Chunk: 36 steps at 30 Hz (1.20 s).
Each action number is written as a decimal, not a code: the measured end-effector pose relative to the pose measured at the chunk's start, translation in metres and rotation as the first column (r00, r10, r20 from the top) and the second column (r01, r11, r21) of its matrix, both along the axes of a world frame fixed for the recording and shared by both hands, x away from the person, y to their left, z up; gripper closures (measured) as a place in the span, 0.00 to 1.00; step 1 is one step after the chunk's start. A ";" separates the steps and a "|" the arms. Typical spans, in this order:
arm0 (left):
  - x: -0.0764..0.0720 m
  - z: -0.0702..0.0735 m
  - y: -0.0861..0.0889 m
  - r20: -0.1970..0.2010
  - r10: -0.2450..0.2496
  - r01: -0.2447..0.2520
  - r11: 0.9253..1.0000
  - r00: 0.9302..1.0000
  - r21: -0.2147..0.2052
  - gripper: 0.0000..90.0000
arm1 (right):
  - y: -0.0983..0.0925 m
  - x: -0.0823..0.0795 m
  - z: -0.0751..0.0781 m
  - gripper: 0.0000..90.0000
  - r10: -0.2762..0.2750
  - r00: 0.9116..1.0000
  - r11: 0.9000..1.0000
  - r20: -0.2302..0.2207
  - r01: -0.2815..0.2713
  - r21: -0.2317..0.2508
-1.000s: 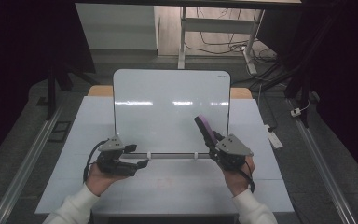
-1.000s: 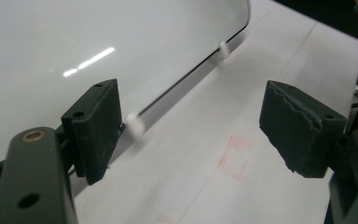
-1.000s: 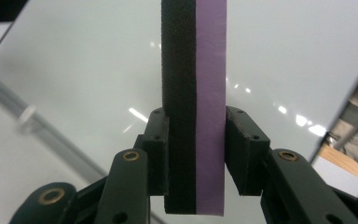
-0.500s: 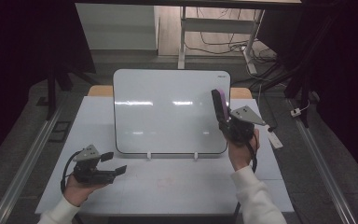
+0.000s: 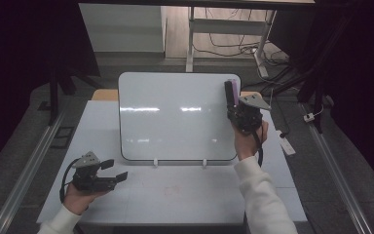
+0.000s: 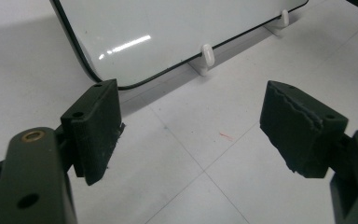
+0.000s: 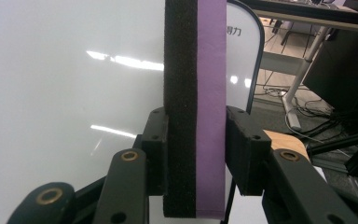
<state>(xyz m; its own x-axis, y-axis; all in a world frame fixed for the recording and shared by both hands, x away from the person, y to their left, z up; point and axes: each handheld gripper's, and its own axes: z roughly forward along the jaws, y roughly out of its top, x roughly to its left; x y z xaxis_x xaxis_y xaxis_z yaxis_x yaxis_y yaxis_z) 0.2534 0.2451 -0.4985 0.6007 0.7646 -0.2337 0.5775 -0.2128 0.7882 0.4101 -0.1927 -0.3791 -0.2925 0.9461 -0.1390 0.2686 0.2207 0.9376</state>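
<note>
Two grippers are ours: the right gripper [image 5: 233,100] has its fingers [image 7: 246,149] clenched on a purple-and-black eraser [image 7: 195,93] upright against the whiteboard [image 5: 175,114] near its upper right corner, while the left gripper [image 5: 114,170] hovers spread and empty over the worktop [image 5: 175,195].

We note white counter [image 5: 185,195] in centre, grey floor [image 5: 24,131] around it, metal rails [image 5: 27,170] along both sides. Beyond far edge we see white desk frame [image 5: 191,34], loose cables [image 5: 229,41] on wooden floor. Surroundings dark.
</note>
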 end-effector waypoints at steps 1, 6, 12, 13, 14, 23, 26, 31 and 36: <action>0.000 0.000 0.000 0.000 0.000 0.000 1.000 1.000 -0.001 0.24 | 0.001 0.001 0.000 0.68 0.000 1.000 1.000 0.002 0.000 -0.005; 0.000 -0.001 0.001 0.001 0.003 -0.003 1.000 1.000 -0.002 0.24 | 0.000 0.002 0.000 0.66 0.011 1.000 1.000 0.004 -0.011 0.002; 0.000 -0.001 0.002 0.000 0.003 -0.003 1.000 1.000 -0.004 0.24 | -0.010 -0.009 0.003 0.54 0.104 0.993 0.994 0.047 -0.106 0.036; 0.000 -0.001 0.002 -0.001 0.004 -0.004 1.000 1.000 -0.006 0.24 | -0.012 -0.011 0.002 0.53 0.121 0.991 0.992 0.051 -0.123 0.041; 0.000 -0.001 0.002 -0.002 0.004 -0.004 1.000 1.000 -0.007 0.24 | -0.013 -0.013 0.002 0.51 0.134 0.990 0.990 0.047 -0.136 0.040; 0.001 -0.003 0.002 -0.004 -0.005 0.005 1.000 1.000 -0.001 0.24 | -0.036 -0.036 -0.008 0.46 0.246 0.968 0.968 0.041 -0.248 0.044; 0.000 -0.003 0.002 -0.003 -0.004 0.004 1.000 1.000 -0.002 0.24 | -0.045 -0.045 -0.017 0.44 0.264 0.964 0.963 0.024 -0.265 0.045; -0.002 -0.003 0.002 0.002 -0.009 0.009 1.000 1.000 0.002 0.24 | -0.058 -0.062 -0.032 0.43 0.359 0.933 0.932 -0.010 -0.358 0.060; -0.002 -0.003 0.002 0.006 -0.017 0.017 1.000 1.000 0.004 0.24 | -0.064 -0.083 -0.056 0.43 0.450 0.890 0.893 -0.069 -0.447 0.051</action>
